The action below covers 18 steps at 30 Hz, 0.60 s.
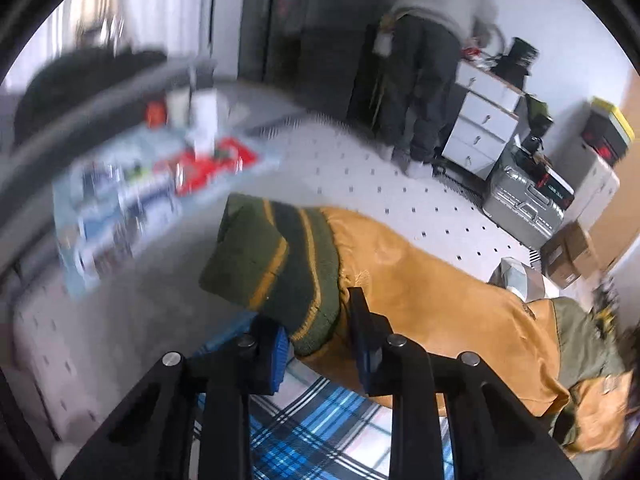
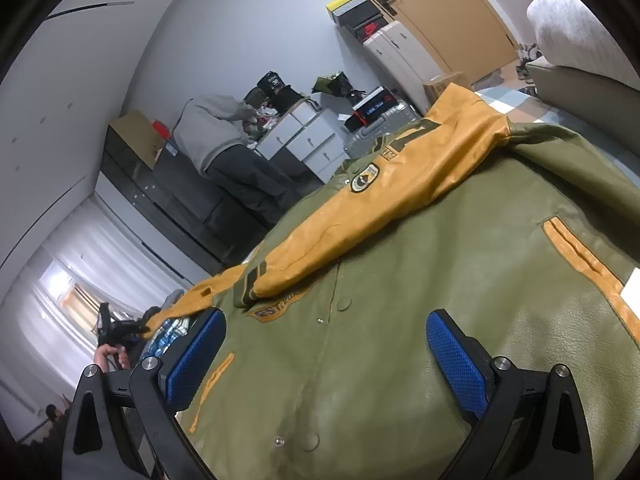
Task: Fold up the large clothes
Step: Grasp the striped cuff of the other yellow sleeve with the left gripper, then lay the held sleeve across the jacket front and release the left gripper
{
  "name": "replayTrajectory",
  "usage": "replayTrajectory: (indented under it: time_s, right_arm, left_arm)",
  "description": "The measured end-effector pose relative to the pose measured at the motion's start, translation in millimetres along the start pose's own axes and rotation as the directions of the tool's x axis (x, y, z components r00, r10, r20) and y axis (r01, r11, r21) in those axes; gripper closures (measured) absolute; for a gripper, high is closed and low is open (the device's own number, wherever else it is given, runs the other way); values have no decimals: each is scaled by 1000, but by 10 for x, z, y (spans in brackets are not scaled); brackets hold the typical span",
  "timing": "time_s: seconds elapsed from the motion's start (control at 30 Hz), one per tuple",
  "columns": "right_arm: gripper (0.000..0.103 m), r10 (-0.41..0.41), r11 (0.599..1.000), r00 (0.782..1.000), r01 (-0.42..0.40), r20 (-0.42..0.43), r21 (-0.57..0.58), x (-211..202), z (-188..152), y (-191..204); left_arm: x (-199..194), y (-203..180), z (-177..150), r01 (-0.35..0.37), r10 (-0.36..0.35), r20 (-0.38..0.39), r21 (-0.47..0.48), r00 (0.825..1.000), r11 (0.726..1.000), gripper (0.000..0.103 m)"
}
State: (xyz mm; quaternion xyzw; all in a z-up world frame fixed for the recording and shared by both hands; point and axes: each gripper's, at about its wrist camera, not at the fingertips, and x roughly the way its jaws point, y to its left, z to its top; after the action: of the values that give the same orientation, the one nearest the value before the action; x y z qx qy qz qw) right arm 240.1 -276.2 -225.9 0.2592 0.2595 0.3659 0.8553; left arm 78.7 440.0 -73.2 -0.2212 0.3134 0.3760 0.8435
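A large olive-green jacket (image 2: 400, 280) with mustard-yellow sleeves lies spread on a blue plaid bedsheet (image 1: 312, 420). One yellow sleeve (image 2: 380, 200) is folded across its front. In the left wrist view the other sleeve (image 1: 420, 288) stretches off to the right and ends in a green ribbed cuff (image 1: 272, 264) with yellow stripes. My left gripper (image 1: 324, 354) is shut on the lower edge of that cuff, its blue pads pressing from both sides. My right gripper (image 2: 326, 360) hovers over the jacket's snap-button front, open wide with nothing between its pads.
A person in a grey hoodie (image 1: 432, 40) stands at white drawers (image 1: 480, 128) at the far side of the room. A silver suitcase (image 1: 524, 200) and cardboard boxes (image 1: 568, 252) sit on the dotted floor. Blurred clutter (image 1: 140, 192) lies to the left. A grey pillow (image 2: 568, 28) is at the bed's head.
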Motion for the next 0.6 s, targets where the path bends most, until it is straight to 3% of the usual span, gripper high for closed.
replayTrajectory:
  time_s: [0.1,0.2,0.27,0.33,0.4,0.47,0.53,0.57,0.6]
  right_arm:
    - [1,6,1000,1000,-6,3,4,-3,1,-9]
    - [1,13,1000,1000,-13,4,9,-9,-2,-24]
    - [1,18,1000,1000,-18,4,9,-11,-3,-25]
    - [1,25,1000,1000,-25,7,11,-20,-6,-27]
    - [1,34,999,999,-34,10,14,-31,-11,-32]
    - [1,40,999,999,-40,13,18,-39,-15,-34]
    - [1,46,999,999,-46,15,23,-41,-14,-35]
    - [1,48,999,999,-48,17,25,-44,-17,-38]
    - [1,51,998,998,-52,21,28,-53,-20,-42]
  left_arm:
    - [-281,-144,95,27,-31,82,44,996,999,84]
    - [-621,-399,242,95,-106,146,85,984,992,85]
    - [-901,-640,289,145,-170,192,139,967,980,86]
    - [-1215,-975,344,219,-267,223,216,938,951,89]
    - [-1597,-1369,337,355,-420,210,285,883,890,93]
    - [-1969,-1880,222,457,-551,178,386,815,801,95]
    - [-2200,-2396,24,505,-630,126,488,766,712,95]
    - [-2264,-2684,-120,526,-661,81,538,746,659,95]
    - [-2277,-2893,-238,541,-678,47,564,734,624,96]
